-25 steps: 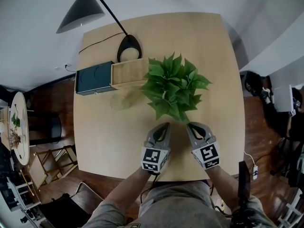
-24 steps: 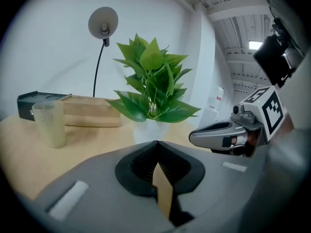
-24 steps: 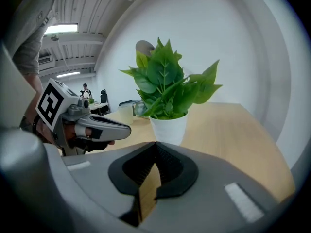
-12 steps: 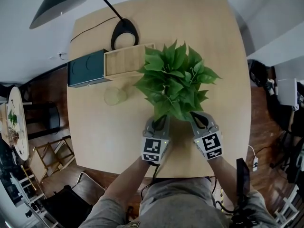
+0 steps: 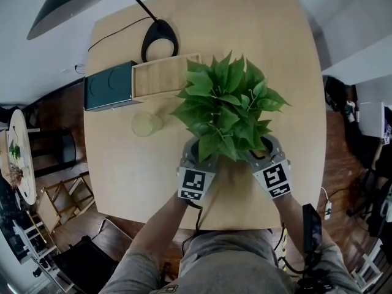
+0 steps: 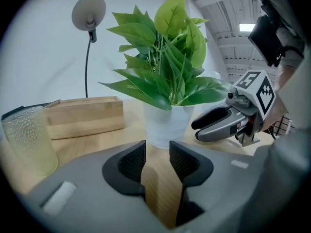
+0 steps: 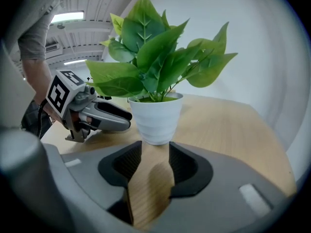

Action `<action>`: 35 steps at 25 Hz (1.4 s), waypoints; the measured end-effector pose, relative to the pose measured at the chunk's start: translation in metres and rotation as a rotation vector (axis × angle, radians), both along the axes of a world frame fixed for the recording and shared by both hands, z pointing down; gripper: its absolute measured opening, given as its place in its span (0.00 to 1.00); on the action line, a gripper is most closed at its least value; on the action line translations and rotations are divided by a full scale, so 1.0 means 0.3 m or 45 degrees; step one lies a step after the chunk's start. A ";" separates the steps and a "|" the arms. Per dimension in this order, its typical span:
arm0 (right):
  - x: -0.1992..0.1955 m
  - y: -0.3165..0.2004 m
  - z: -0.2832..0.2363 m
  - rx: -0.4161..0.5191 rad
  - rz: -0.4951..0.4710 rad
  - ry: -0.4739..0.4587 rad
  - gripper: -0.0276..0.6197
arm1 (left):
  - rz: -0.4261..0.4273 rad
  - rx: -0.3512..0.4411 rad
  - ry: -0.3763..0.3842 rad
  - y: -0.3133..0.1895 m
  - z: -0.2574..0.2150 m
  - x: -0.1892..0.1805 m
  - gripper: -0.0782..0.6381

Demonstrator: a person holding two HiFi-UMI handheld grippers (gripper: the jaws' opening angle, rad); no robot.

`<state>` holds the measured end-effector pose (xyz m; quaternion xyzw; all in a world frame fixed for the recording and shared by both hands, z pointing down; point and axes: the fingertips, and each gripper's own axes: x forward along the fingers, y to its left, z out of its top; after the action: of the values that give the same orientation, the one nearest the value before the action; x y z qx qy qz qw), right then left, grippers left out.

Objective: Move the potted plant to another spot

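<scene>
The potted plant [image 5: 226, 106], broad green leaves in a white ribbed pot [image 6: 165, 124], stands upright in the middle of the wooden table [image 5: 269, 48]. My left gripper [image 6: 157, 154] is low at the pot's near left, its jaws opening with only bare table between them and the pot [image 7: 155, 118] just ahead. My right gripper [image 7: 155, 154] sits at the near right in the same way, jaws opening and nothing between them. In the head view the leaves hide both grippers' fingertips; only their marker cubes [image 5: 195, 184] show.
A wooden box [image 5: 160, 75] and a dark teal box [image 5: 109, 86] lie left of the plant at the back. A clear glass [image 5: 146, 124] stands in front of them. A black lamp base [image 5: 159, 38] with its cable is behind. Chairs stand off the table's left edge.
Both grippers have moved forward and down toward the pot, and their tips now lie under the leaves. Their jaws, shut before, have parted.
</scene>
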<state>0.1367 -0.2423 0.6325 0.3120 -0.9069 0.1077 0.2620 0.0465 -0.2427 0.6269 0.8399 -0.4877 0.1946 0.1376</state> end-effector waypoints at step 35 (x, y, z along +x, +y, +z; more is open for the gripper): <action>-0.098 -0.122 0.049 0.160 -0.525 0.240 0.59 | 0.608 0.133 -0.268 -0.128 0.005 0.111 0.64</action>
<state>0.1072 -0.2790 0.6472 0.1447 -0.9278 -0.0343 0.3421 0.0799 -0.2811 0.6284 0.9122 -0.2968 0.2824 -0.0074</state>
